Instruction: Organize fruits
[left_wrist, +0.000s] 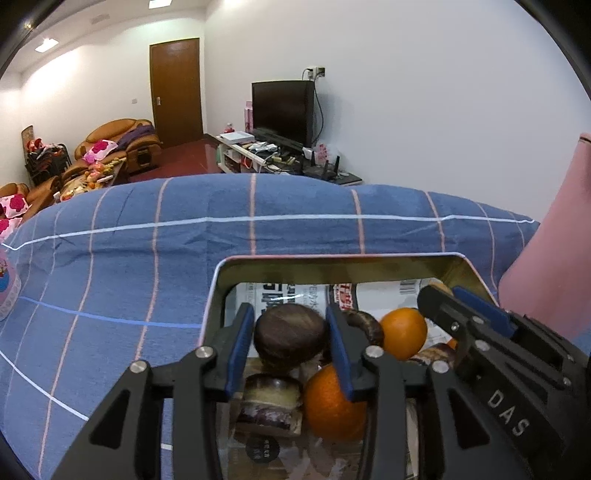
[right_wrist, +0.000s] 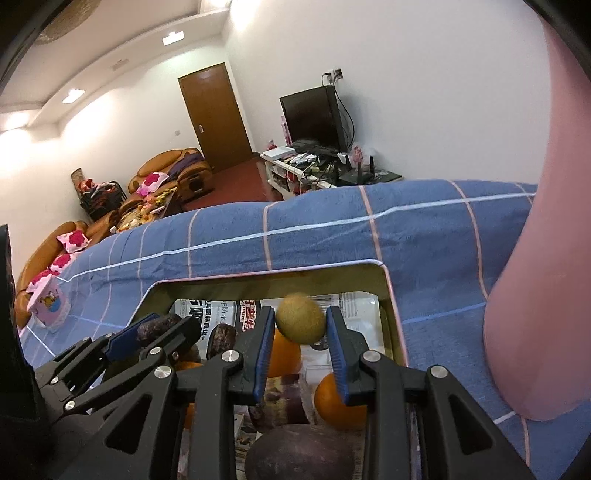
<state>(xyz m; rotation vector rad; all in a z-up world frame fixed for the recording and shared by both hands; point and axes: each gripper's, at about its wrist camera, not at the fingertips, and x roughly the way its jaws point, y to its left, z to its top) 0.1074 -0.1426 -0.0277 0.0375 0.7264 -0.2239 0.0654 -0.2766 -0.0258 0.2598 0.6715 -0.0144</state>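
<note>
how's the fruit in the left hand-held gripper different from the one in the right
The left hand-held gripper holds a dark purple-brown fruit; the right hand-held gripper holds a yellow-green fruit. The dark fruit looks smooth and fills its gap; the yellow-green one looks matte, finely speckled and smaller. Both are roundish and held over the tin box.

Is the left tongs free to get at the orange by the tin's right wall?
Probably not cleanly. The left tongs are shut on a dark round fruit, and the right tongs hover just beside that orange in the tin.
</note>
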